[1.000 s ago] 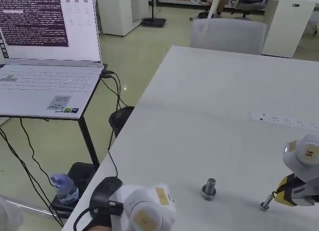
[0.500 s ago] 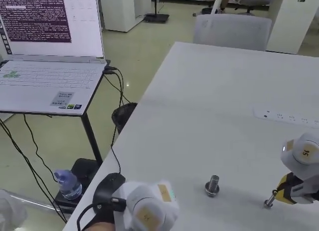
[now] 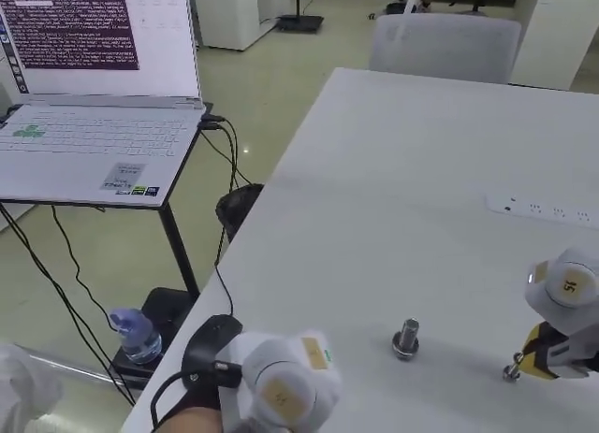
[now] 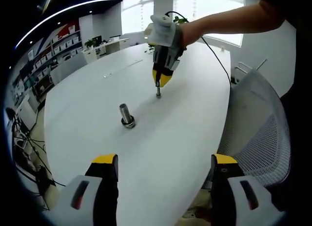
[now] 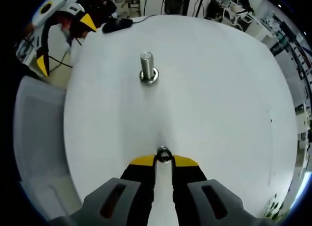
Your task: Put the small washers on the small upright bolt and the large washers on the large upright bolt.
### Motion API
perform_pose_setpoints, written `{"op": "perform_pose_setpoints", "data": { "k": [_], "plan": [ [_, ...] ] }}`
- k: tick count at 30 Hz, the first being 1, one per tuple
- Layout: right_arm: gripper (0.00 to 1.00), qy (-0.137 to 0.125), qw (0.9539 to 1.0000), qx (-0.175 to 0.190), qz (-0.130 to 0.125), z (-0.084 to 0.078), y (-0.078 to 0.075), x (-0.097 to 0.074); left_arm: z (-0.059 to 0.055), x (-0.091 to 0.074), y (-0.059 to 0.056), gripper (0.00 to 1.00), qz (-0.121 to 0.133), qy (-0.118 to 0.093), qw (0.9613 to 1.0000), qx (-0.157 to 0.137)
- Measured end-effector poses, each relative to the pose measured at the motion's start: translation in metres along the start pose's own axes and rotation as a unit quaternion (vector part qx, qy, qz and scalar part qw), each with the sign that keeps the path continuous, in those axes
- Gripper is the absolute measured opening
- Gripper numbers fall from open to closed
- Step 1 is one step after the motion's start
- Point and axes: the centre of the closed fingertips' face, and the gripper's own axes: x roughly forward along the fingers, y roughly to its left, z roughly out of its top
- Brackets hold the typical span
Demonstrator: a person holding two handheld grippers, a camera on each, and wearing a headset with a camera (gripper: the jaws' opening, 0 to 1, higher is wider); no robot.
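A wide white tabletop (image 3: 393,218) is seen from above, its left edge running beside a laptop (image 3: 94,124) that is set open on a separate stand, with lines of text lit on its screen. A grey chair (image 3: 445,45) is drawn up at the far end of the tabletop, and a white power strip (image 3: 543,209) is laid flat near the right edge. The left tongs (image 4: 164,162) are held low at the near edge of the tabletop with the jaws spread wide and nothing between them, well apart from both bolts. The right tongs (image 5: 164,161) are held over the right part of the tabletop, their yellow-tipped jaws drawn close together on either side of the top of the small bolt (image 5: 164,154). A water bottle (image 3: 136,335) is stood on the floor under the laptop stand. The large bolt (image 3: 405,339) is stood upright on bare tabletop between the two tongs, nearer the right ones. It is touched by neither. A wider ring is seen at its foot; whether that is its head or a washer cannot be told. The small bolt is stood near the large one, its foot on the tabletop and its top gripped at the tips of the right tongs.
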Motion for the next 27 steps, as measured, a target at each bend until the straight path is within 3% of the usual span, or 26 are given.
{"op": "perform_pose_setpoints", "data": {
  "k": [14,27],
  "plan": [
    [0.13,0.01,0.9999,0.002,0.012,-0.006,0.006,0.021,-0.008,-0.002,-0.002,0.75,0.0,0.01,0.9999,-0.007],
    [0.13,0.014,0.9998,-0.004,0.014,-0.007,0.008,0.024,-0.01,-0.002,-0.002,0.74,0.0,0.013,0.9999,-0.007]
  ]
}}
